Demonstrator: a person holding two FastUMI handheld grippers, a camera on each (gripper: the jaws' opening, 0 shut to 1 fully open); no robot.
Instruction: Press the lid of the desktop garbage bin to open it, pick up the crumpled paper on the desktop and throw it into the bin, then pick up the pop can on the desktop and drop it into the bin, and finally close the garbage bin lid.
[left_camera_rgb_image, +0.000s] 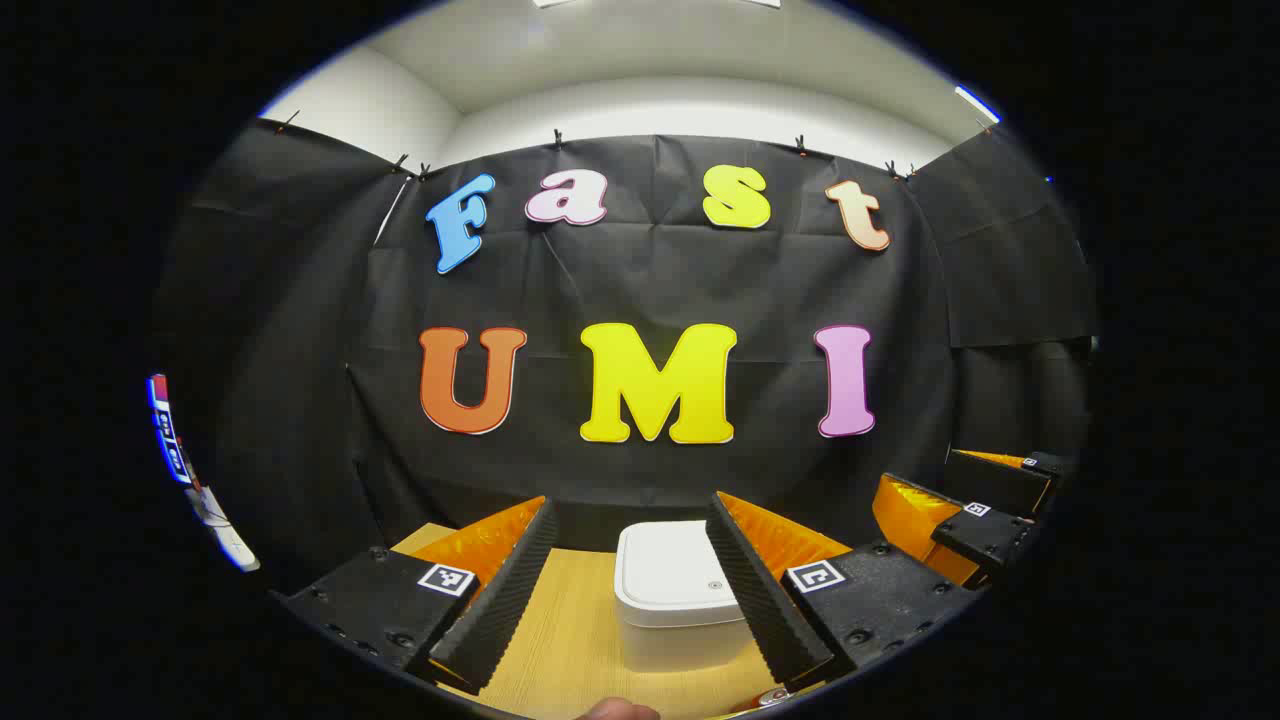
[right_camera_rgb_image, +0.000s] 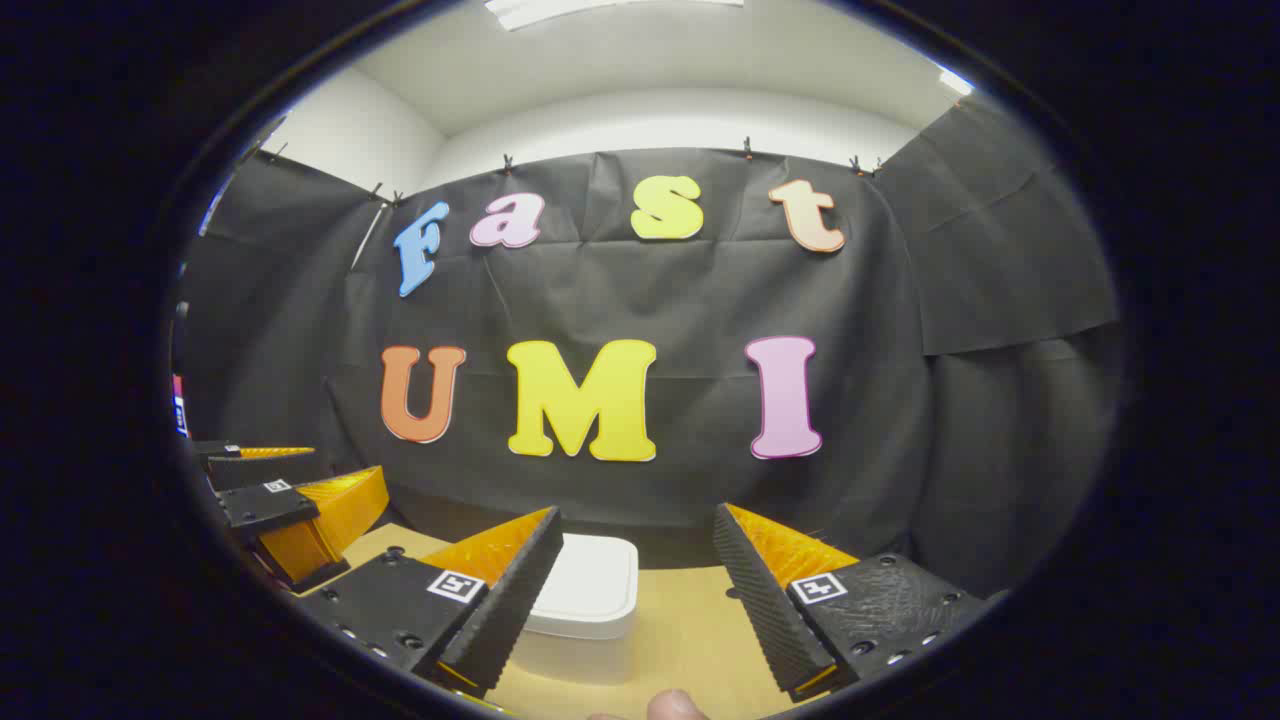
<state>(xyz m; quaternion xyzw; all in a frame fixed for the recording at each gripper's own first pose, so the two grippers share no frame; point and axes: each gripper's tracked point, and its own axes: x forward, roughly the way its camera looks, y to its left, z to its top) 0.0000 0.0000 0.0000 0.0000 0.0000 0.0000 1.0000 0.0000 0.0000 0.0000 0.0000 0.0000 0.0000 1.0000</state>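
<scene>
The white desktop bin (left_camera_rgb_image: 672, 590) stands on the wooden table (left_camera_rgb_image: 560, 640) with its lid down flat. In the left gripper view it sits between the fingers of my left gripper (left_camera_rgb_image: 630, 505), which is open and holds nothing. My right gripper (left_camera_rgb_image: 985, 510) shows farther off at the right edge. In the right gripper view the bin (right_camera_rgb_image: 585, 600) lies low and left of centre, partly behind the left finger of my open right gripper (right_camera_rgb_image: 638, 512). The left gripper (right_camera_rgb_image: 285, 505) shows at the far left, jaws apart.
The black cloth wall (left_camera_rgb_image: 650, 280) rises close behind the table's far edge. A fingertip (right_camera_rgb_image: 672, 705) pokes in at the bottom of the right gripper view. A small red and white bit (left_camera_rgb_image: 770, 697) shows at the bottom rim of the left gripper view; what it is cannot be told.
</scene>
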